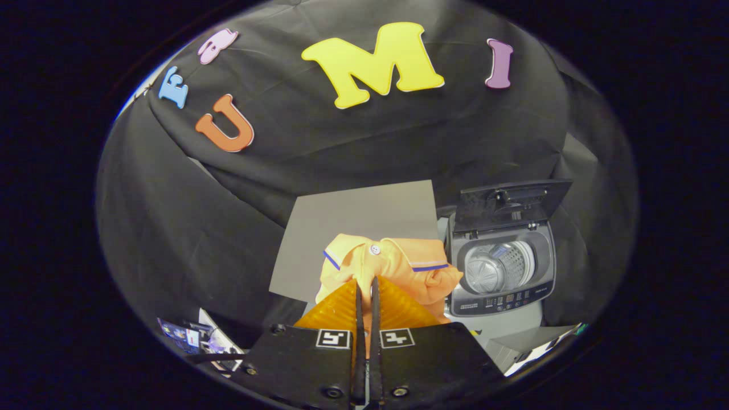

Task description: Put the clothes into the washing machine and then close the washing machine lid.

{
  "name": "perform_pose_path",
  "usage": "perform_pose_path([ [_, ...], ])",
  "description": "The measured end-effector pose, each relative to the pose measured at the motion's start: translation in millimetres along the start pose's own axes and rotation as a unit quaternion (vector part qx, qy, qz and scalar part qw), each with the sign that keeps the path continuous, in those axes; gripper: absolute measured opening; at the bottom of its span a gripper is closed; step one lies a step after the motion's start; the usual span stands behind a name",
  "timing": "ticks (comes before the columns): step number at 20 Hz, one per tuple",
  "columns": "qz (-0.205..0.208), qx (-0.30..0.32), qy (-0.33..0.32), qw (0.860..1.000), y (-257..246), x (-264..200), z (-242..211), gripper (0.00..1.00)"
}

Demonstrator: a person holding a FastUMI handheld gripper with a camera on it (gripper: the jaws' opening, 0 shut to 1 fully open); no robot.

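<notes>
1. Your gripper (367,287) has its two fingers drawn almost together, with only a thin slit between them, and orange cloth shows in that slit. They appear to be pinched on the orange shirt (393,265).
2. The shirt sits right at the fingertips and bunches up just beyond them, so the held fold lies between the jaws and the bulk of the garment lies ahead.
3. The shirt is crumpled into a lump that is wider than it is tall. Its long axis runs crosswise to your fingers, from the collar side on your left to a rolled sleeve end on your right.
4. The collar, with a white button (375,249) and a dark blue stripe, faces up and away from you. The rolled sleeve with its blue trim points toward the washing machine (501,273).
5. You cannot tell whether the shirt rests on the grey mat (353,222) behind it or hangs clear of it.
6. The washing machine stands to the right of the shirt, near the sleeve end. Its lid (510,202) is raised upright at the back, and its drum (498,266) is open to view.
7. The control panel (501,300) runs along the machine's near edge.
</notes>
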State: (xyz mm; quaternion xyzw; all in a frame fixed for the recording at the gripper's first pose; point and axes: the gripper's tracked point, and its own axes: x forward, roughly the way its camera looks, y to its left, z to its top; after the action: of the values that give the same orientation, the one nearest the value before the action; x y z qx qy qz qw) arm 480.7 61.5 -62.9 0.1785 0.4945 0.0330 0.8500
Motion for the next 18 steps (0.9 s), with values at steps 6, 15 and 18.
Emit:
perform_pose_path([
  [6,0.031,-0.016,-0.011,0.999,-25,-10,15,0.06],
  [15,0.049,0.011,-0.030,0.998,-68,-18,36,0.06],
  [18,0.052,0.025,-0.034,0.998,-78,-23,38,0.06],
])
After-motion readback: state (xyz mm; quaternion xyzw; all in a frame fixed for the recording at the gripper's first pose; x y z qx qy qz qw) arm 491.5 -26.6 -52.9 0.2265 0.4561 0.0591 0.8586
